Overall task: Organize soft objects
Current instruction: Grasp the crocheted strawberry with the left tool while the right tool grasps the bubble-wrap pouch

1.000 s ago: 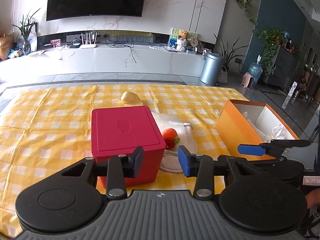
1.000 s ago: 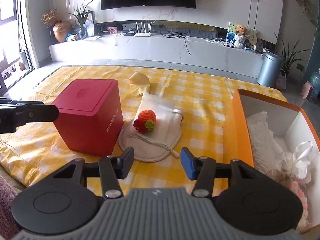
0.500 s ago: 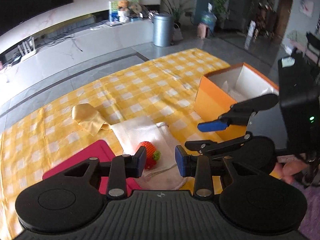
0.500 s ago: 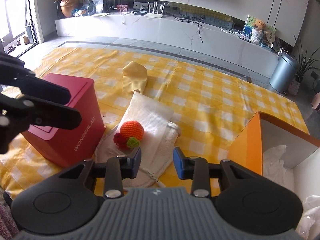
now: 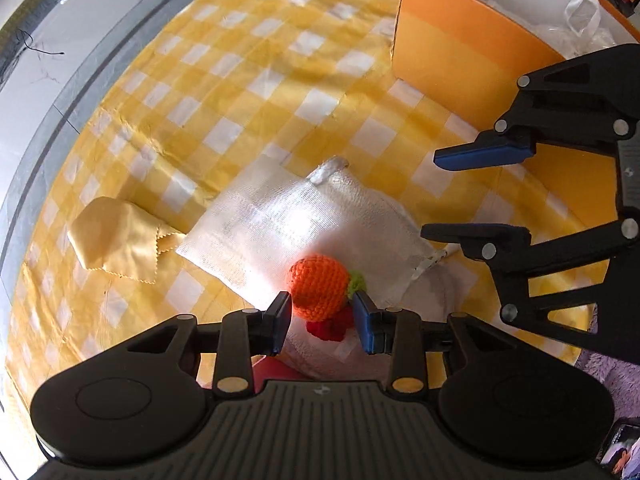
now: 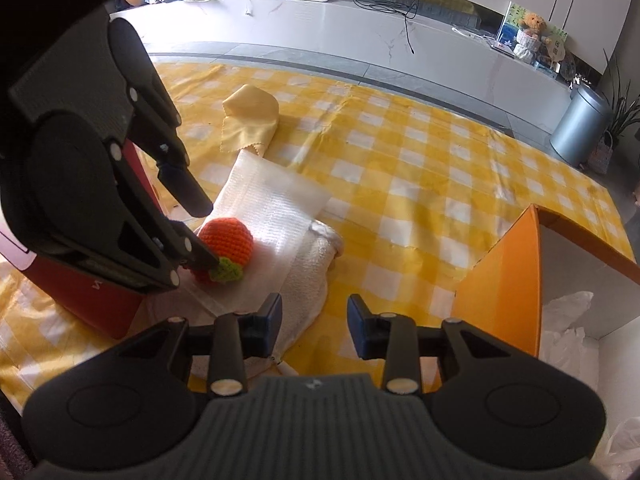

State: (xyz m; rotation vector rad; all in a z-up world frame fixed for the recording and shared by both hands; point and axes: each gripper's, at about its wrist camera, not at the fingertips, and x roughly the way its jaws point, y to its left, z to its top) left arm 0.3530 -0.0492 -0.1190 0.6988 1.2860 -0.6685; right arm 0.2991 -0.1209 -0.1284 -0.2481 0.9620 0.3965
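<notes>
An orange crocheted ball with a green and red tuft (image 5: 318, 291) (image 6: 226, 242) lies on a white mesh bag (image 5: 304, 224) (image 6: 276, 208) over a white cloth. My left gripper (image 5: 322, 316) (image 6: 200, 236) points down at the ball, its open fingers on either side of it, not pressing it. My right gripper (image 6: 314, 316) (image 5: 440, 196) is open and empty, low over the bag's near right edge. A folded yellow cloth (image 5: 114, 240) (image 6: 250, 116) lies beyond the bag. The orange box (image 5: 472, 48) (image 6: 500, 276) stands to the right with white soft things inside.
A red cube box (image 6: 100, 300) stands left of the bag, under my left gripper. A yellow checked cloth (image 5: 280, 92) (image 6: 420, 168) covers the table. In the right wrist view, a white TV bench (image 6: 360, 28) and a grey bin (image 6: 580, 128) stand beyond the table.
My left gripper has swung from behind the red box to over the ball, tilting down and straddling it. My right gripper has moved forward and lower toward the bag.
</notes>
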